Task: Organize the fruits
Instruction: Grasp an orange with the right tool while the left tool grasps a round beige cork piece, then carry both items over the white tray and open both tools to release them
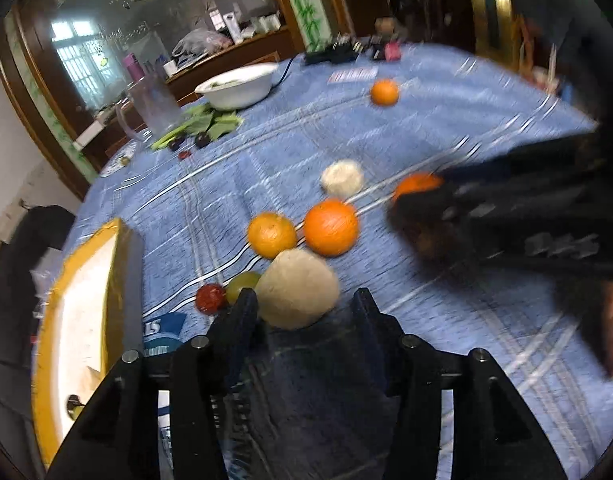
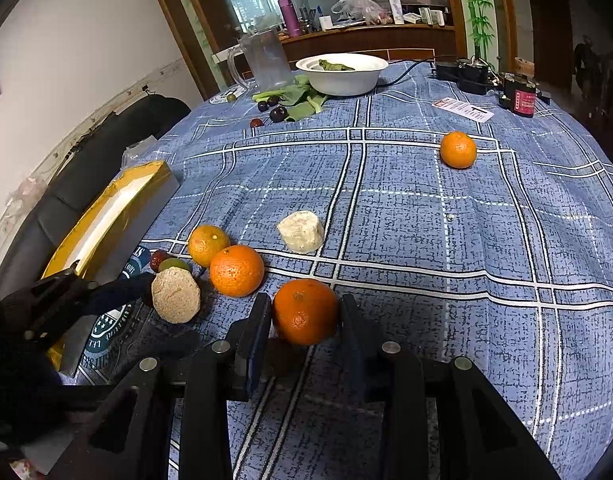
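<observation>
four oranges (image 2: 305,311) (image 2: 236,270) (image 2: 208,245) (image 2: 458,149), two pale rough lumps (image 2: 176,295) (image 2: 301,231), one white bowl (image 2: 342,74), one clear jug (image 2: 264,60), one yellow-rimmed box (image 2: 106,216), three dark plums (image 2: 278,113) (image 2: 262,106) (image 2: 272,100).

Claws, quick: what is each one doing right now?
Left claw: open, tan lump between its fingers, not clamped.
Right claw: shut on orange.

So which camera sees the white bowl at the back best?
The right wrist view. There the white bowl is sharp, and you can see its whole rim and something green lying inside. In the left wrist view the same bowl is smaller, blurry and tilted, and what lies inside is hard to make out.
</observation>
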A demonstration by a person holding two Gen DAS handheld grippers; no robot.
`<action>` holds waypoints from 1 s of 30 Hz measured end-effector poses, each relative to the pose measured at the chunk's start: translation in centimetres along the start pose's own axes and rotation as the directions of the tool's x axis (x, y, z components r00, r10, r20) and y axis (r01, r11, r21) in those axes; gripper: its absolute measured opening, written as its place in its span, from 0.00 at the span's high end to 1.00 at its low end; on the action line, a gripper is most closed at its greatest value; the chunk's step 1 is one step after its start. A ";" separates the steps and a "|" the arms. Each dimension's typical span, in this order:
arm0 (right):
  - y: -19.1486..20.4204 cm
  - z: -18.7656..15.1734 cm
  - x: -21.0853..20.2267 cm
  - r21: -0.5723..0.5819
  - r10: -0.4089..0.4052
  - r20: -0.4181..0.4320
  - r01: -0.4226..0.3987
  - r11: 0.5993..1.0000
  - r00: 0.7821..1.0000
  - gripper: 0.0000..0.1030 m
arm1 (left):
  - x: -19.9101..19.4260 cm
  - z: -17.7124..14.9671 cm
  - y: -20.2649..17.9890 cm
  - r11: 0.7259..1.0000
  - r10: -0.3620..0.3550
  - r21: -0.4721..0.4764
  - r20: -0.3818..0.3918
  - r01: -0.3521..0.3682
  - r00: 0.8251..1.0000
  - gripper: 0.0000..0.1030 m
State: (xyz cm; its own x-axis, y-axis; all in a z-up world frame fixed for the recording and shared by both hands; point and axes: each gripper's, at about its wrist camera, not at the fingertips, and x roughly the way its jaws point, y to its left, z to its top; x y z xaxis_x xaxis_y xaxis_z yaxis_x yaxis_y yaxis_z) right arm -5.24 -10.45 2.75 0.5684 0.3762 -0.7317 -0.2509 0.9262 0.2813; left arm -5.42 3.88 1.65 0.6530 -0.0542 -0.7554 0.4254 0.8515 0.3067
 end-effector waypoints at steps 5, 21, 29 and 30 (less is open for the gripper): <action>-0.1 0.0 -0.1 0.004 0.003 0.007 -0.003 1.000 1.000 0.64 | -1.2 -0.2 1.3 0.998 0.003 -0.068 0.050 0.001 0.999 0.65; 7.3 1.7 -2.6 -0.110 0.147 0.052 -0.140 0.984 0.988 0.63 | -9.6 -9.9 15.6 0.804 0.084 -0.594 0.069 -0.027 0.994 0.65; 17.2 3.2 0.5 -0.260 0.230 -0.031 -0.230 0.938 0.973 0.63 | -8.7 -14.9 19.9 0.712 0.157 -0.685 -0.055 -0.152 0.986 0.65; 18.6 3.3 1.2 -0.283 0.229 -0.043 -0.231 0.931 0.973 0.63 | -8.4 -15.0 19.9 0.713 0.158 -0.683 -0.065 -0.160 0.985 0.65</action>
State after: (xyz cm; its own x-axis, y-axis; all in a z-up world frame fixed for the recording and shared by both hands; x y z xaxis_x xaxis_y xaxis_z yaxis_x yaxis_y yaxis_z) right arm -6.69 7.25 9.15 0.4616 0.5767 -0.6740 -0.5869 0.7683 0.2554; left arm -11.81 29.12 5.41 0.6700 0.1155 -0.7333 -0.2290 0.9718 -0.0562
